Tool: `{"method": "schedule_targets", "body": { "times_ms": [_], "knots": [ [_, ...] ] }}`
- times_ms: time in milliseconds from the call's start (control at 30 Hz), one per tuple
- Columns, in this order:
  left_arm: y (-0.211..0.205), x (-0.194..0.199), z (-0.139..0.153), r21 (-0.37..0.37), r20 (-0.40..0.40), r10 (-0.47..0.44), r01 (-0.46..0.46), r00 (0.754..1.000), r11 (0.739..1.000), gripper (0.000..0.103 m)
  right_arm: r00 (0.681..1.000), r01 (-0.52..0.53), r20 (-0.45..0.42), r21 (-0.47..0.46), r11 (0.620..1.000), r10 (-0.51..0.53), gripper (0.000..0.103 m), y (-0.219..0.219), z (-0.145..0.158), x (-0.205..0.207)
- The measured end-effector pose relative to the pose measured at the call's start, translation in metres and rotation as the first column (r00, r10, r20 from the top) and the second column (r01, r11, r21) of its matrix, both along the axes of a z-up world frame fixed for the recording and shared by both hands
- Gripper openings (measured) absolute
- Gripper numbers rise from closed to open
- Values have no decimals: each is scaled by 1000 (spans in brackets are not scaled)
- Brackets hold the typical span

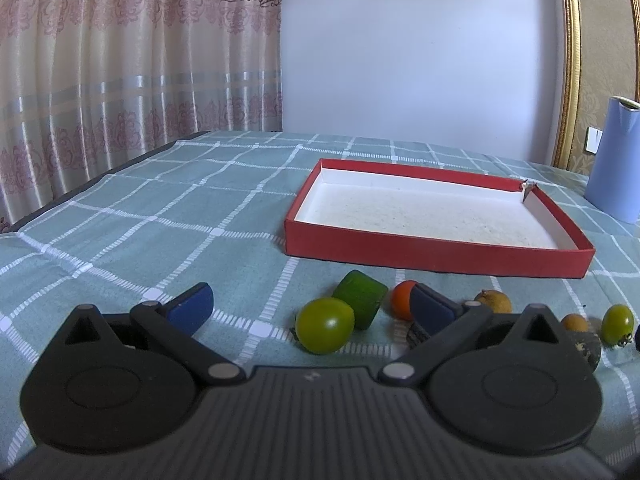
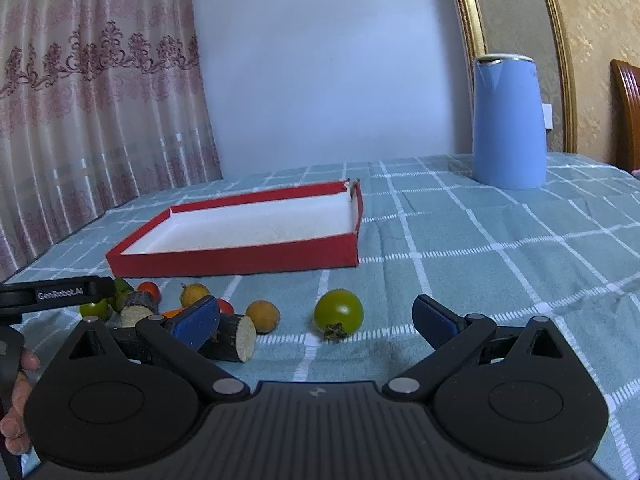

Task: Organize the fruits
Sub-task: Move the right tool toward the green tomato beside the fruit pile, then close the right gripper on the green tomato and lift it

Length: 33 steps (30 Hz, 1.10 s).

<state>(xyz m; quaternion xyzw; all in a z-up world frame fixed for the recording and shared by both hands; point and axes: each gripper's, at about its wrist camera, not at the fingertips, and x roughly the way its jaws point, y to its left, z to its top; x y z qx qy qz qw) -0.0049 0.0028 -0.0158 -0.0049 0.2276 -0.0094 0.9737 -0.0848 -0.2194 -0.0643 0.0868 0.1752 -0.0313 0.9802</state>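
The left gripper sits low over the surface, which wears a green cloth with white lines. Its blue jaws are wide apart and hold nothing. A green tomato lies between them, touching neither one. Just behind it is a green chunk (cut flat on its end), and beside that a small orange tomato, partly hidden by the right jaw. More to the right lie a brown round fruit, a smaller brown one and a second green tomato.

The right gripper is also low, with its jaws wide and empty. A green tomato with a dry stem lies between them, nearer the far tips. To the left are a brown round fruit, a dark stick piece with a pale cut end, and a heap of other small fruits.

The red tray with a white floor sits behind the fruits, with no fruit in it. A blue jug stands far back on the right. A hand shows at the left edge.
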Motion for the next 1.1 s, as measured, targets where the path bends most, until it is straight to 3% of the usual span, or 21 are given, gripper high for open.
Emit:
{"method": "schedule_targets", "body": {
  "times_ms": [233, 300, 400, 667, 767, 900, 1100],
  "knots": [
    [0, 0, 0, -6, -1, -4, 4, 1000, 1000, 103, 1000, -7, -30, -82, 997, 5, 102, -5, 5, 7],
    [0, 0, 0, -6, -2, -3, 3, 1000, 1000, 103, 999, 2, -39, -111, 994, -7, 96, -7, 5, 10],
    [0, 0, 0, -7, -2, -4, 4, 1000, 1000, 103, 997, -33, -77, -109, 993, 25, 70, -11, 3, 20],
    [1, 0, 0, -7, -2, -3, 3, 1000, 1000, 103, 985, -92, -159, -113, 989, 73, 63, -14, 0, 42],
    [0, 1, -1, -9, -5, -4, 4, 1000, 1000, 103, 976, -103, -199, -92, 990, 83, 54, -18, -3, 52],
    [-1, 2, -1, -12, -6, -4, 4, 1000, 1000, 103, 968, -121, -229, -51, 991, 106, 34, -22, -9, 58],
    [-2, 3, -2, -16, -8, -2, 2, 1000, 1000, 103, 968, -123, -227, -40, 992, 111, 32, -22, -9, 58]
  ]
}}
